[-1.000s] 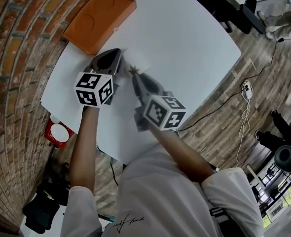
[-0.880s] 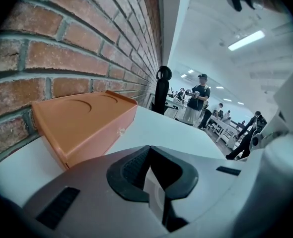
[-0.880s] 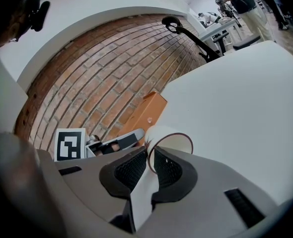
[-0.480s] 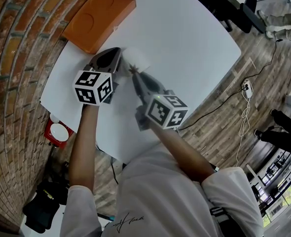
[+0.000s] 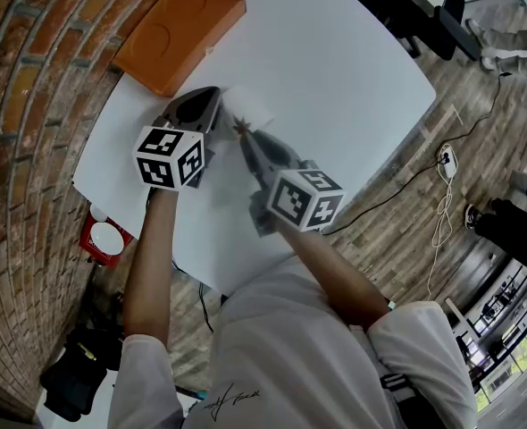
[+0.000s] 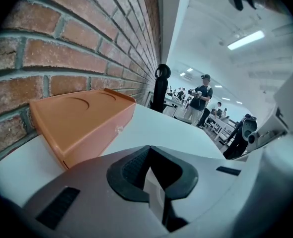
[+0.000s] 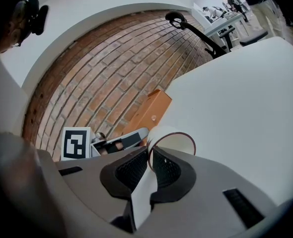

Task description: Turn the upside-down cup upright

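Note:
A white paper cup [image 7: 172,142] with a dark red rim lies tilted on the white table [image 5: 335,70], its mouth turned toward the right gripper view's camera. My right gripper [image 7: 150,150] is shut on the cup's wall at the rim. In the head view the cup [image 5: 250,113] is a faint white shape just beyond the right gripper [image 5: 241,130]. My left gripper [image 5: 212,96] sits close to the cup's left, jaws closed with nothing between them [image 6: 149,150]. The left gripper [image 7: 136,134] lies beside the cup, and whether they touch is unclear.
An orange tray [image 5: 179,29] with round recesses rests at the table's far left corner against the brick wall [image 5: 31,105], just beyond the left gripper. A red holder [image 5: 107,239] stands on the floor by the table's left edge. People stand far off [image 6: 198,95].
The cup showed more plainly as a raised cylinder half a second ago and now lies flatter against the table. The right gripper's marker cube has drifted slightly toward me. The left gripper stays put.

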Tool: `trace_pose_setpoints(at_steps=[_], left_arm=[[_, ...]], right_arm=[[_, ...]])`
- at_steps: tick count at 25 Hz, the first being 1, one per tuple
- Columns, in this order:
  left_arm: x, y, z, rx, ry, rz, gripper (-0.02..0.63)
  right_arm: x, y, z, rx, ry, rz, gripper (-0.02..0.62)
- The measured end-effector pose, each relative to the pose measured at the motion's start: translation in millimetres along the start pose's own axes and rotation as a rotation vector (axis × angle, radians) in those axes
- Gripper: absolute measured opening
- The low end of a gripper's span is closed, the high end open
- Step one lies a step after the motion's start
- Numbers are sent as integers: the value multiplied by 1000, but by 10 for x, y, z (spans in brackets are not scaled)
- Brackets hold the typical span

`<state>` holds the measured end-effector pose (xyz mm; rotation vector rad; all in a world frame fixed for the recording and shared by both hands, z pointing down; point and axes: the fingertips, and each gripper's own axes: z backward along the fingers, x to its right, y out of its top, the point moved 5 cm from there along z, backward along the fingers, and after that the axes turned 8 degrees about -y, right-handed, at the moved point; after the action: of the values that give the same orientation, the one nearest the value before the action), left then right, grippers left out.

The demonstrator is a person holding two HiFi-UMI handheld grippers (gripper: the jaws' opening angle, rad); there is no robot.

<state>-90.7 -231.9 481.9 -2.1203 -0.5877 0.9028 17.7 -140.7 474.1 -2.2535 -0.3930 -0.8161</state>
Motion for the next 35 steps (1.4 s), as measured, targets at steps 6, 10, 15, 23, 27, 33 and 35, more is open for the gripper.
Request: trace_pose_setpoints(at_steps=[6,10,15,23,27,33,35], left_arm=[[27,-45,29,-11,3,-5,9],[40,-72,51,-14,6,-1,9],[101,-99,72,-19,6,-19,9],[188,-160,111,-1,11,-4,9],[223,-191,127,-7,16,-9,9],[320,-251,173,-14,24,-5,9],[347,-278,189,-13,29,8,9]], right_arm=[[8,-21,39,-31,21,31,41],[0,-26,69,-76,42,80,40],[19,-14,116,-136,59,160,40],[1,19,169,-215,84,309,41],[-6,34,180,-245,98,375,41],[-35,41,252,-284,113,512,41],[-41,36,274,-293,114,549,41]])
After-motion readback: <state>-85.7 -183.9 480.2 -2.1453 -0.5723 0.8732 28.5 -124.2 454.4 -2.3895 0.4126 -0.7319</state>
